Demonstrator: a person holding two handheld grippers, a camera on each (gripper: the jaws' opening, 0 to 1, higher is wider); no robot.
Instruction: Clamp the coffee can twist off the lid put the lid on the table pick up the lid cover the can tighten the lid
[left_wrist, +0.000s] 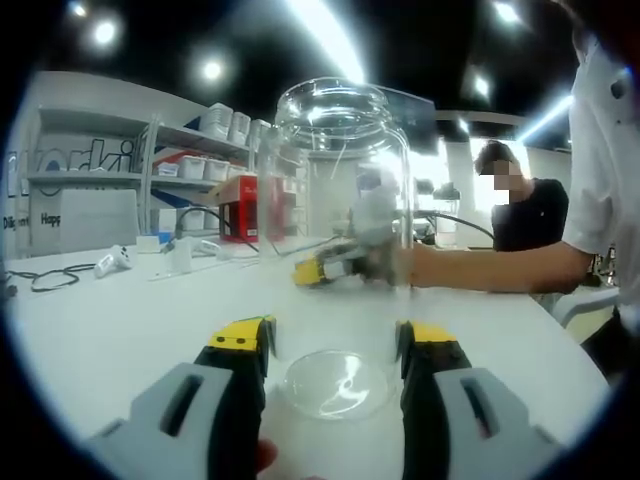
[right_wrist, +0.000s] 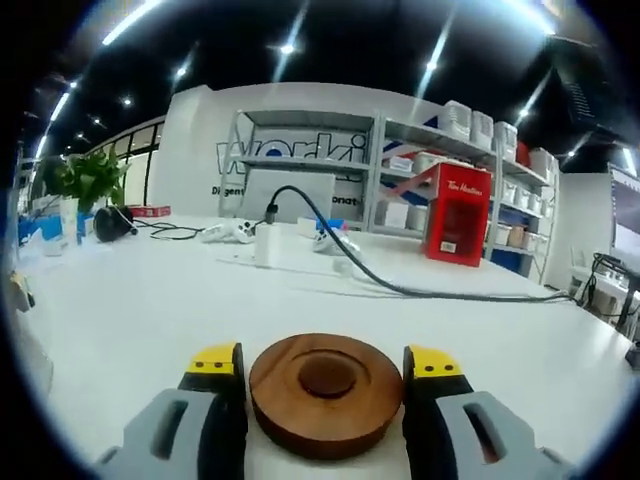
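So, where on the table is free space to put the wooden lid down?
Bare table runs from the wooden lid up to the black cable and white adapter. The far edge by the shelves is crowded.

The left gripper (left_wrist: 335, 345) clasped the clear glass can (left_wrist: 338, 240), lid off, upright on the white table (left_wrist: 110, 320); the other gripper (left_wrist: 330, 268) lay beyond.

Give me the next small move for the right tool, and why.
Probably lift the lid off the table. The right tool has the wooden lid between its jaws, apparently gripped, with the lid low on the white table. The left tool brackets the base of the glass jar, whose mouth stands open. So carrying the lid toward the jar looks due next.
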